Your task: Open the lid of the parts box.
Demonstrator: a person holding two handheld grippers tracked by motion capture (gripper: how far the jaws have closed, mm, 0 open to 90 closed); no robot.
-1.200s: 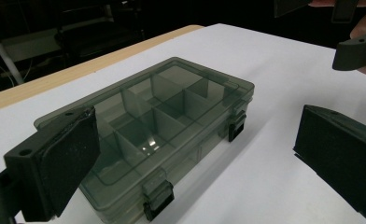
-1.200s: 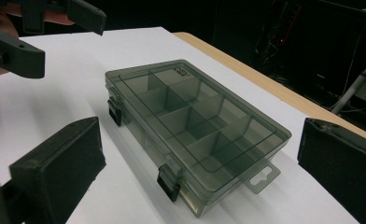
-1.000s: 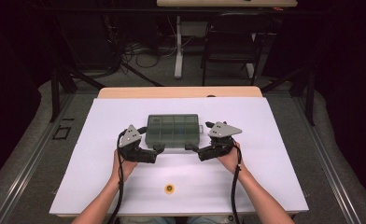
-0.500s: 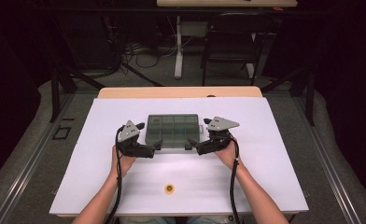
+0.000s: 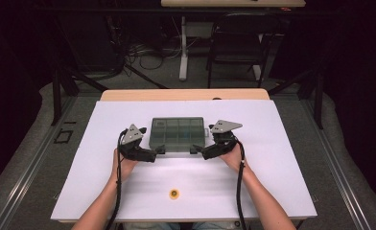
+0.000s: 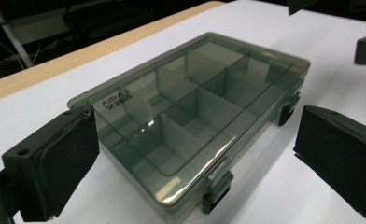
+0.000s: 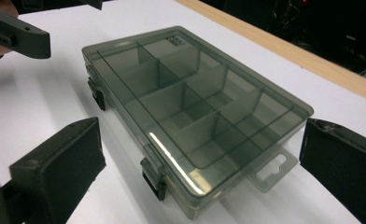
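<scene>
A smoky translucent compartment box [image 5: 177, 134] lies shut on the white table cover [image 5: 272, 167], its dividers visible through the lid. My left gripper [image 5: 157, 152] sits at the box's front left corner and my right gripper [image 5: 196, 151] at its front right corner, tips pointing toward each other. In the left gripper view the box [image 6: 190, 107] lies ahead between the wide-open black pads [image 6: 64, 158]. The right gripper view shows the box [image 7: 195, 107] with its two front latches [image 7: 154, 179] and a hang tab [image 7: 272, 170], between open pads [image 7: 62, 165]. Neither gripper holds anything.
A small yellow round object [image 5: 174, 193] lies near the table's front edge, between the person's forearms. The wooden table edge [image 5: 186, 94] runs behind the white cover. Beyond it are a chair [image 5: 239, 43] and cables on the floor.
Both hands have shifted slightly away from the person, and the gripper tips now sit at the box's front corners. The box has not moved.
</scene>
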